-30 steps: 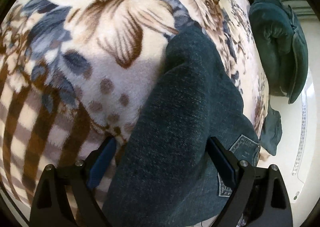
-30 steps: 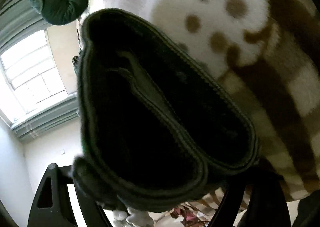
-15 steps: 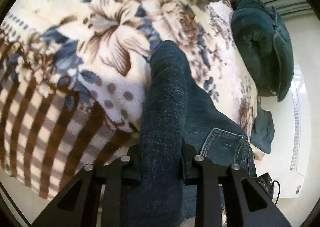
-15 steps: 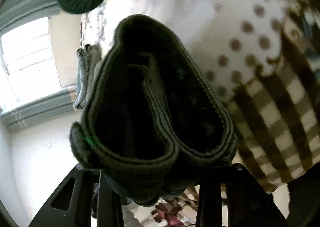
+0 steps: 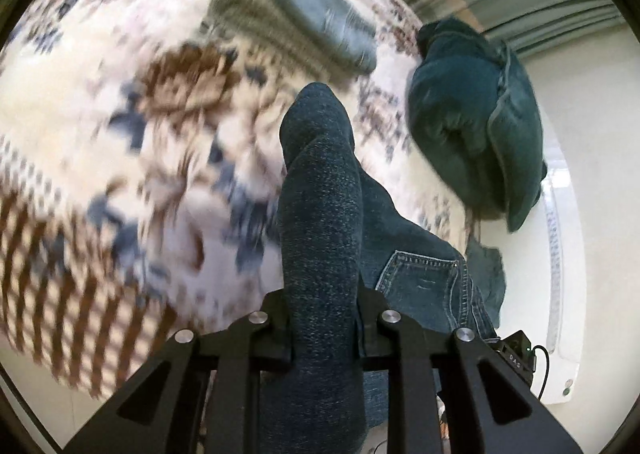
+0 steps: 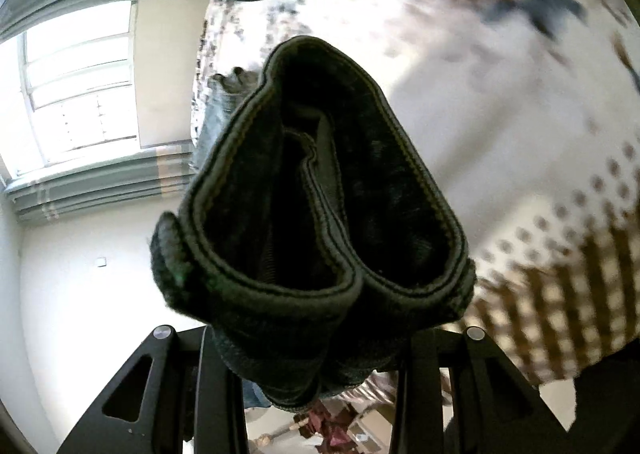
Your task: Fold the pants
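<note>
My left wrist camera is looking down along its tool (image 5: 323, 328) at the nearby bed blanket (image 5: 120, 158); my right is facing the window (image 6: 76, 82), sharing that blanket (image 6: 500, 114).

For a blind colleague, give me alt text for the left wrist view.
The left gripper is shut on a fold of dark jeans, back pocket showing, above a blurred floral blanket with a green cushion behind.
</note>
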Available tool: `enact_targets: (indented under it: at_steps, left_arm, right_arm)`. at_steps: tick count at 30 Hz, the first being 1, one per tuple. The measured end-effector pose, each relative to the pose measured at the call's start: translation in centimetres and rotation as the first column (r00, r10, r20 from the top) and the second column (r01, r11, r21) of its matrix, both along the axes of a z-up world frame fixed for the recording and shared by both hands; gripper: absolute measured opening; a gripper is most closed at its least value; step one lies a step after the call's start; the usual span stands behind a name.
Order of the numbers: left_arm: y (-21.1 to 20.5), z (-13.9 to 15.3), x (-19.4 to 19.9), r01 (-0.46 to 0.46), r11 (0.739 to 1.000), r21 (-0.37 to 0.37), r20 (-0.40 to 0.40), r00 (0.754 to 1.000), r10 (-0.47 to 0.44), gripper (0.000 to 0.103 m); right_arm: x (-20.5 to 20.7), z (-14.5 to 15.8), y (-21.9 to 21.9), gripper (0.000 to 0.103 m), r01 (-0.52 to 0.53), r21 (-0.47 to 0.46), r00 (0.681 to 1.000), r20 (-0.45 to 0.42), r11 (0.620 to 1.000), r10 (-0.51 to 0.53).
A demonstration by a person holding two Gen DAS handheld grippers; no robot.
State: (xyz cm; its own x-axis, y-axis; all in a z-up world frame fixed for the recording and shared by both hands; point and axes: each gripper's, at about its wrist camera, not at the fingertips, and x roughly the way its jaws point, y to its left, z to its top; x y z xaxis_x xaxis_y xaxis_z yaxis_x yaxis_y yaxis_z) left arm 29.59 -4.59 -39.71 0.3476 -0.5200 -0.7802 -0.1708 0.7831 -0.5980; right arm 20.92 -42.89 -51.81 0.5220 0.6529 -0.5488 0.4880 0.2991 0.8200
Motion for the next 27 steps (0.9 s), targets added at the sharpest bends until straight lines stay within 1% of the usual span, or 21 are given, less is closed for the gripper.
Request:
enact_targets:
  at_steps: [2, 5, 6, 7, 8, 9, 11, 15, 17, 18, 20, 22, 24, 26, 27]
  left_arm:
    - [1.2, 0.9, 3.2, 0.000, 1.000, -0.011, 0.020, 1.000, 0.000, 0.018]
    - [3.2, 2.3, 9.1, 0.007, 1.000, -0.017, 0.060, 0.998, -0.006, 0.018]
    - [4.0, 2.7, 11.3, 0.010, 1.000, -0.019, 0.075, 0.997, -0.009, 0.018]
    - [4.9, 3.0, 14.0, 0.009, 1.000, -0.022, 0.089, 0.996, -0.007, 0.018]
    - [5.6, 3.2, 16.1, 0.009, 1.000, -0.024, 0.098, 0.995, -0.006, 0.018]
    - [6.3, 3.5, 18.6, 0.009, 1.000, -0.022, 0.109, 0.994, -0.007, 0.018]
    - [7.8, 4.2, 24.2, 0.016, 1.000, -0.006, 0.139, 0.990, -0.015, 0.018]
    - [9.8, 4.2, 32.8, 0.037, 0.999, 0.030, 0.173, 0.984, -0.042, 0.018]
    - [10.9, 3.2, 37.1, 0.048, 0.997, 0.055, 0.178, 0.982, -0.057, 0.018]
    - [11.3, 2.6, 38.3, 0.051, 0.997, 0.064, 0.176, 0.982, -0.061, 0.018]
    - [12.5, 0.4, 40.9, 0.049, 0.997, 0.067, 0.154, 0.986, -0.059, 0.018]
    - [13.5, -2.3, 42.5, 0.041, 0.997, 0.066, 0.110, 0.993, -0.048, 0.018]
    - [14.4, -4.0, 43.3, 0.034, 0.997, 0.067, 0.078, 0.996, -0.040, 0.019]
    - [15.2, -5.6, 43.2, 0.020, 0.999, 0.051, 0.046, 0.999, -0.023, 0.021]
    - [15.6, -5.8, 43.2, 0.012, 0.999, 0.042, 0.040, 0.999, -0.014, 0.022]
  right_arm:
    - [3.1, 1.4, 1.1, 0.036, 0.009, -0.003, 1.000, 0.023, 1.000, -0.009]
    - [9.2, 3.1, 3.3, 0.036, 0.022, -0.011, 0.998, 0.062, 1.000, -0.022]
    - [12.2, 3.7, 4.2, 0.036, 0.031, -0.011, 0.996, 0.082, 0.999, -0.030]
    - [14.0, 4.1, 4.9, 0.036, 0.036, -0.011, 0.995, 0.094, 0.999, -0.034]
    - [16.8, 4.3, 5.7, 0.036, 0.041, -0.009, 0.993, 0.107, 0.999, -0.040]
    - [20.1, 4.4, 6.8, 0.036, 0.049, -0.001, 0.991, 0.123, 0.999, -0.049]
    - [23.9, 4.3, 8.4, 0.036, 0.058, 0.016, 0.989, 0.137, 0.998, -0.059]
    - [34.8, 2.6, 11.7, 0.036, 0.069, 0.050, 0.984, 0.162, 0.996, -0.076]
    - [40.0, 1.3, 13.0, 0.036, 0.068, 0.052, 0.984, 0.161, 0.996, -0.075]
    - [42.4, 0.3, 13.8, 0.036, 0.064, 0.052, 0.985, 0.154, 0.997, -0.071]
    - [45.6, -1.7, 14.6, 0.036, 0.061, 0.051, 0.989, 0.132, 0.997, -0.067]
    - [47.8, -3.5, 15.4, 0.036, 0.046, 0.039, 0.994, 0.099, 0.998, -0.049]
    - [48.8, -4.7, 15.9, 0.036, 0.029, 0.017, 0.997, 0.066, 0.999, -0.030]
    - [49.5, -5.5, 16.3, 0.040, 0.004, -0.002, 0.999, 0.043, 1.000, -0.004]
    - [49.2, -5.6, 16.3, 0.047, -0.007, -0.007, 0.999, 0.034, 1.000, 0.007]
